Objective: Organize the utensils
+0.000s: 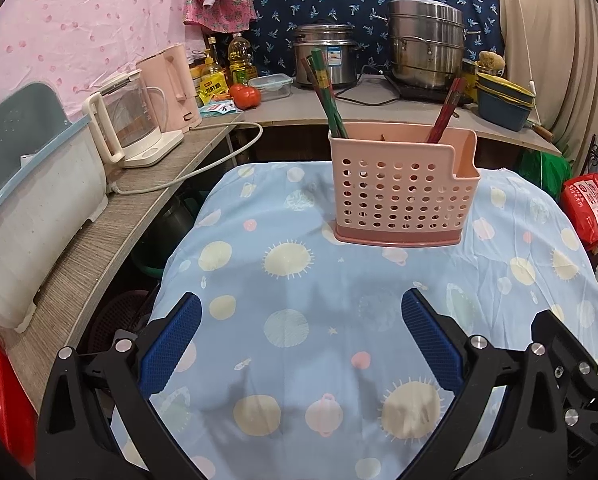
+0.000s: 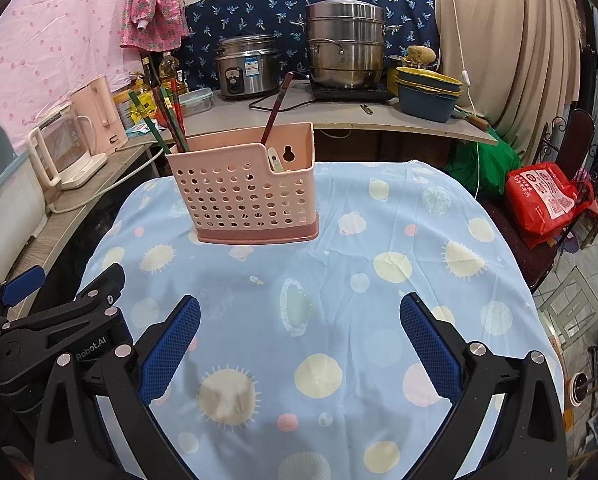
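A pink perforated utensil holder [image 1: 403, 188] stands upright on the blue patterned tablecloth [image 1: 299, 360]; it also shows in the right wrist view [image 2: 243, 192]. Green and red chopsticks [image 1: 325, 92] lean in its left compartment, dark red ones [image 1: 445, 110] in its right side. In the right wrist view the chopsticks [image 2: 167, 116] stand at the left, a dark stick [image 2: 276, 110] further right, and a small pale utensil [image 2: 275, 160] in the low front pocket. My left gripper [image 1: 301, 332] is open and empty, well short of the holder. My right gripper [image 2: 299, 332] is open and empty too.
A counter at left holds a white dish rack [image 1: 31, 216], a glass kettle [image 1: 131, 124] and a pink kettle [image 1: 175, 84]. The back counter holds a rice cooker [image 2: 249, 66], a steel steamer pot [image 2: 345, 50] and stacked bowls [image 2: 429, 92]. A red bag [image 2: 547, 200] sits at right.
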A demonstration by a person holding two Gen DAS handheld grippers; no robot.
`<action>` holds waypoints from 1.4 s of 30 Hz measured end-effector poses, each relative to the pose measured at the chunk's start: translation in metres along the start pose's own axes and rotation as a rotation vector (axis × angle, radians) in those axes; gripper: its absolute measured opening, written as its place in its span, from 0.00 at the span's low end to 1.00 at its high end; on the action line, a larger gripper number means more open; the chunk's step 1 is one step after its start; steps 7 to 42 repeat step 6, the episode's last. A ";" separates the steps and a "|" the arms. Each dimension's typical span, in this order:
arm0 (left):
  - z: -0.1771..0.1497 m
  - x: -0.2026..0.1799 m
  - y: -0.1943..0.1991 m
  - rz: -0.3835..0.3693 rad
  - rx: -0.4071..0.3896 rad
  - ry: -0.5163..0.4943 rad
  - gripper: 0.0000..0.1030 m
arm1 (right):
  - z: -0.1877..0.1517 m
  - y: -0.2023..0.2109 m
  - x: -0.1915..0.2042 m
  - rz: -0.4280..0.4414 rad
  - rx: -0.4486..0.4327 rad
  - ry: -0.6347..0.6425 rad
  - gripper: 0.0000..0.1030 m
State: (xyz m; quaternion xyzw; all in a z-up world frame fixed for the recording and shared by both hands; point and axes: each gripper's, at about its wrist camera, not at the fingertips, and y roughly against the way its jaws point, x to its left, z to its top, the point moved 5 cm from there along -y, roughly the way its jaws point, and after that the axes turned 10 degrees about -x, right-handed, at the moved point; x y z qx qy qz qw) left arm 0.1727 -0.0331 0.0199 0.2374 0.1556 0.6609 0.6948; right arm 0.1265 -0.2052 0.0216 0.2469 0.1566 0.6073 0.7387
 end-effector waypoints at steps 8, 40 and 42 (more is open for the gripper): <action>0.000 0.000 -0.002 -0.020 -0.003 0.010 0.93 | 0.001 0.000 -0.002 -0.006 -0.004 0.004 0.94; 0.000 0.000 -0.002 -0.020 -0.003 0.010 0.93 | 0.001 0.000 -0.002 -0.006 -0.004 0.004 0.94; 0.000 0.000 -0.002 -0.020 -0.003 0.010 0.93 | 0.001 0.000 -0.002 -0.006 -0.004 0.004 0.94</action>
